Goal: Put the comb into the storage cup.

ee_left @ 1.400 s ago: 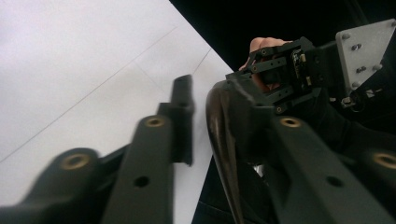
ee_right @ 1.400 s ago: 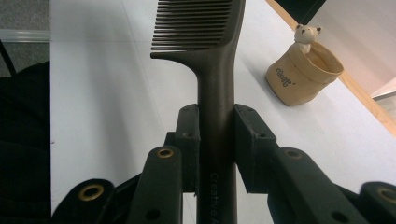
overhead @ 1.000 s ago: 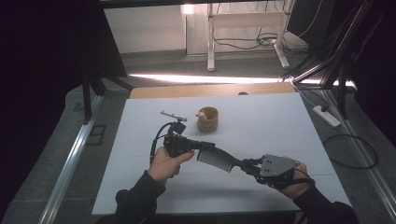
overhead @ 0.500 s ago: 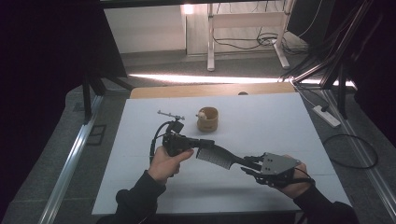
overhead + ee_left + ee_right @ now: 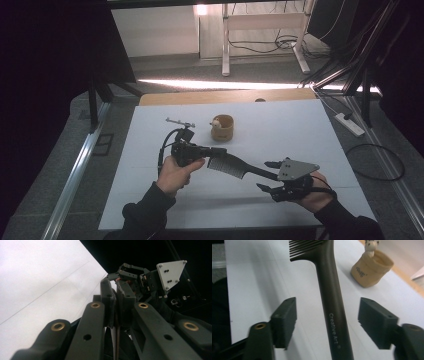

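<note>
A black comb [image 5: 235, 166] with a long handle is held level above the white table [image 5: 300, 130]. My left gripper [image 5: 216, 151] is shut on its toothed end; in the left gripper view its jaws [image 5: 115, 285] are pressed together on a thin edge. My right gripper [image 5: 264, 175] is open, one jaw on each side of the handle's tip without touching it. The right gripper view shows the comb [image 5: 329, 290], printed "Creative Art", running up between the open jaws of the right gripper [image 5: 327, 320].
A tan fabric pouch [image 5: 222, 128] with a small pale toy [image 5: 370, 245] in it stands behind the comb. A thin metal item [image 5: 177, 121] lies to the pouch's left. The table's wooden far edge [image 5: 225, 96] borders the floor and cables.
</note>
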Motion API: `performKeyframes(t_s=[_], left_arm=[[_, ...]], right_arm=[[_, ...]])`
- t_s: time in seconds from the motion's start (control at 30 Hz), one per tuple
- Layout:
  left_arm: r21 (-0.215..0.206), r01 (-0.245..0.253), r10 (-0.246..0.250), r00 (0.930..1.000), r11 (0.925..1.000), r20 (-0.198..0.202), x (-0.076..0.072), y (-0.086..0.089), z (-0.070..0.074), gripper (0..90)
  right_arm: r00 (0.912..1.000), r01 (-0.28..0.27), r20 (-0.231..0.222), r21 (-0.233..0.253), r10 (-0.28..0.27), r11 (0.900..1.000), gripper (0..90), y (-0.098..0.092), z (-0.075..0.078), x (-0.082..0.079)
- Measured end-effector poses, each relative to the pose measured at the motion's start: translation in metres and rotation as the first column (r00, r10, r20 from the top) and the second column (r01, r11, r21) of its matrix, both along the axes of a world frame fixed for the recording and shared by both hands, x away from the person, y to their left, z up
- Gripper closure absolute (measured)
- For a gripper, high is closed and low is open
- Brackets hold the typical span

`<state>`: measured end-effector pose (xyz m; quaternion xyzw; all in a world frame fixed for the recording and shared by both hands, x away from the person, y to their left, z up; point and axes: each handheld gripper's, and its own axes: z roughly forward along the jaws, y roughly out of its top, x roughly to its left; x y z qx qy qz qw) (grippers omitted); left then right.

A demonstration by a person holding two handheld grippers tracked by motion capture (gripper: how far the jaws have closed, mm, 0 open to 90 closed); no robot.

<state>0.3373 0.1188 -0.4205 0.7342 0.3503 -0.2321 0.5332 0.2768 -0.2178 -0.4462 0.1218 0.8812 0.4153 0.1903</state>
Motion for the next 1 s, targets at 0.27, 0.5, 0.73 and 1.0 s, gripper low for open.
performKeyframes(t_s=[0.27,0.5,0.73,1.0], left_arm=[[0.008,-0.019,0.019,0.9997,0.9998,0.017,0.0,0.006,0.001,83.7],[0.009,-0.034,0.034,0.9989,0.9994,0.033,0.0,0.01,0.004,83.6],[0.024,-0.043,0.042,0.998,0.9988,0.046,0.0,0.013,0.006,83.6],[0.033,-0.062,0.06,0.9959,0.9975,0.069,-0.001,0.019,0.011,83.7]], right_arm=[[0.9963,0.029,-0.081,0.014,-0.028,0.999,21.5,0.0,-0.001,0.005],[0.9893,0.06,-0.134,0.017,-0.057,0.998,13.8,-0.003,-0.002,0.007],[0.9835,0.093,-0.158,0.019,-0.089,0.996,9.8,-0.006,-0.003,0.008],[0.979,0.118,-0.167,-0.006,-0.117,0.993,5.4,-0.01,-0.005,0.008]])
